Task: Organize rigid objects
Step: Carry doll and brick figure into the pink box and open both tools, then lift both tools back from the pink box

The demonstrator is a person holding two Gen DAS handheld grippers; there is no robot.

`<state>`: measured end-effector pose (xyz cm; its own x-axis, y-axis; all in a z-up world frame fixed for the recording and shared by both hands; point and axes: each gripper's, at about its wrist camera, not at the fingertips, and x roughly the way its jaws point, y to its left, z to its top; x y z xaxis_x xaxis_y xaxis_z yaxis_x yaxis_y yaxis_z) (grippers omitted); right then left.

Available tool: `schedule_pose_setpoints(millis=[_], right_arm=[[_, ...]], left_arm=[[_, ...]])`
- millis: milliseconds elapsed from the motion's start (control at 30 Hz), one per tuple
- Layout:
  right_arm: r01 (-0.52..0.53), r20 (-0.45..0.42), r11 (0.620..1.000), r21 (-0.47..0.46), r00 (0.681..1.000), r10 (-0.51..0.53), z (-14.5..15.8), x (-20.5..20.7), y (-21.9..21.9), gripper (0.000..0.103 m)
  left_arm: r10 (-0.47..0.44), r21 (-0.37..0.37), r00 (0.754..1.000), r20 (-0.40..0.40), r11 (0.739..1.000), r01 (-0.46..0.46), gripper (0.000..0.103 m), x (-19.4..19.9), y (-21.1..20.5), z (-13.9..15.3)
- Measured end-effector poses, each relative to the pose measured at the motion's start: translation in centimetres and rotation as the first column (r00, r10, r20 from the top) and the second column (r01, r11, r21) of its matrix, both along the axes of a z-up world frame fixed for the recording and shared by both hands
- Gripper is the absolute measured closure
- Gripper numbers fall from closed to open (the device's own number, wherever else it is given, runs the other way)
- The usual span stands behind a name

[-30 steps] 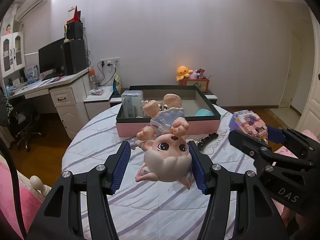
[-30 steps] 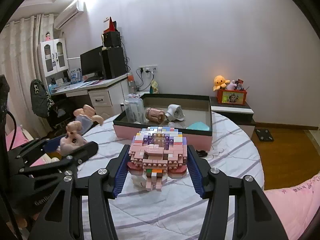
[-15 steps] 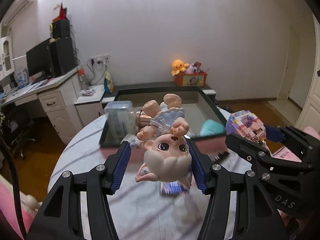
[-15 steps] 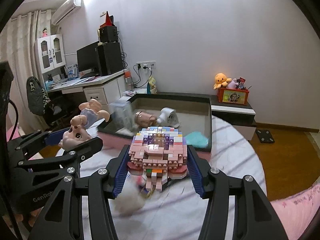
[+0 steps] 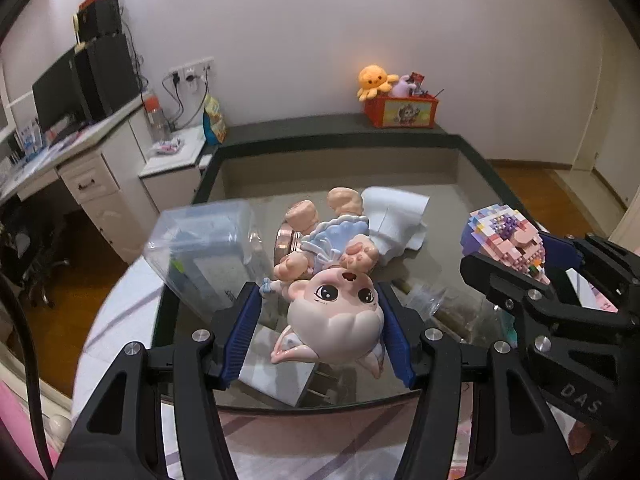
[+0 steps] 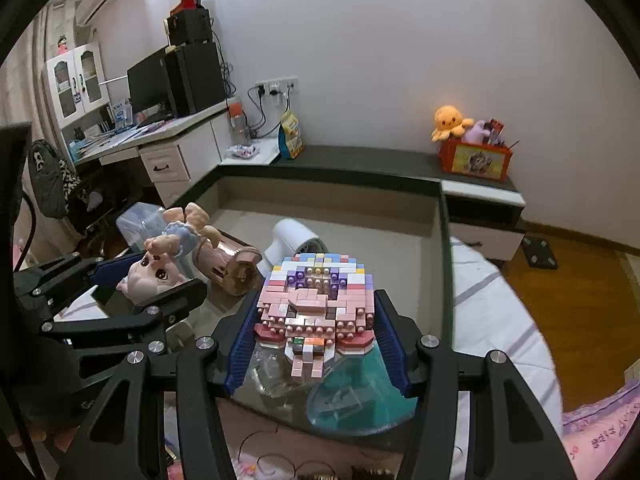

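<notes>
My left gripper is shut on a pink doll figure, held head-down over the near left part of the dark-rimmed box. My right gripper is shut on a pink and purple brick-built figure above the near part of the box. The right gripper and its brick figure show at the right of the left wrist view. The left gripper with the doll shows at the left of the right wrist view.
Inside the box lie a clear plastic container, a rose-gold cylinder, a white hair dryer, a teal item and clear plastic wrap. The box sits on a striped tablecloth. A desk stands left.
Both grippers have moved forward with their toys, from above the tablecloth in front of the box to above the box's inside. Both grips are unchanged.
</notes>
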<state>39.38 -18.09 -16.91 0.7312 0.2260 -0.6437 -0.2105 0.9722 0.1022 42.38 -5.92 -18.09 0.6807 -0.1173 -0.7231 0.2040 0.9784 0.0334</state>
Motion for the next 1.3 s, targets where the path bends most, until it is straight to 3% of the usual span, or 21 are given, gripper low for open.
schedule_pose_setpoints(millis=[133, 200, 267, 367, 633, 833, 900, 1300], right_arm=[[0.019, -0.008, 1.0, 0.003, 1.0, -0.019, -0.5, 0.1, -0.2, 0.04], [0.044, 0.024, 0.999, -0.002, 0.999, -0.044, 0.1, -0.7, -0.5, 0.019], [0.047, 0.056, 0.999, 0.009, 0.997, -0.047, 1.3, -1.8, -0.8, 0.018], [0.044, 0.095, 0.999, 0.027, 0.994, -0.046, 3.3, -4.0, -1.0, 0.018], [0.033, 0.249, 0.999, -0.012, 0.968, -0.029, 8.8, -14.4, 0.6, 0.015], [0.053, 0.363, 0.998, -0.035, 0.931, -0.037, 12.2, -23.0, 1.9, 0.011], [0.062, 0.396, 0.997, -0.042, 0.917, -0.04, 13.2, -25.4, 2.3, 0.0], [0.077, 0.559, 0.996, -0.045, 0.828, -0.039, 16.9, -35.8, 4.0, 0.0]], left_arm=[[0.046, 0.005, 0.998, 0.051, 0.999, -0.046, 0.04, -0.8, 0.5, 0.8], [0.056, -0.027, 0.995, 0.079, 0.998, -0.054, 0.026, -1.8, 1.2, 1.9], [0.059, -0.065, 0.992, 0.114, 0.997, -0.052, 0.02, -3.4, 2.0, 3.3], [0.063, -0.063, 0.98, 0.19, 0.997, -0.051, 0.016, -7.2, 2.4, 5.6], [0.078, -0.095, 0.934, 0.35, 0.994, -0.047, 0.011, -18.4, 4.1, 11.0], [0.105, -0.119, 0.888, 0.448, 0.991, -0.057, 0.007, -26.7, 5.3, 13.7], [0.111, -0.123, 0.872, 0.476, 0.991, -0.059, 0.004, -29.5, 5.8, 14.6], [0.17, -0.14, 0.778, 0.604, 0.985, -0.106, 0.001, -39.3, 7.0, 18.1]])
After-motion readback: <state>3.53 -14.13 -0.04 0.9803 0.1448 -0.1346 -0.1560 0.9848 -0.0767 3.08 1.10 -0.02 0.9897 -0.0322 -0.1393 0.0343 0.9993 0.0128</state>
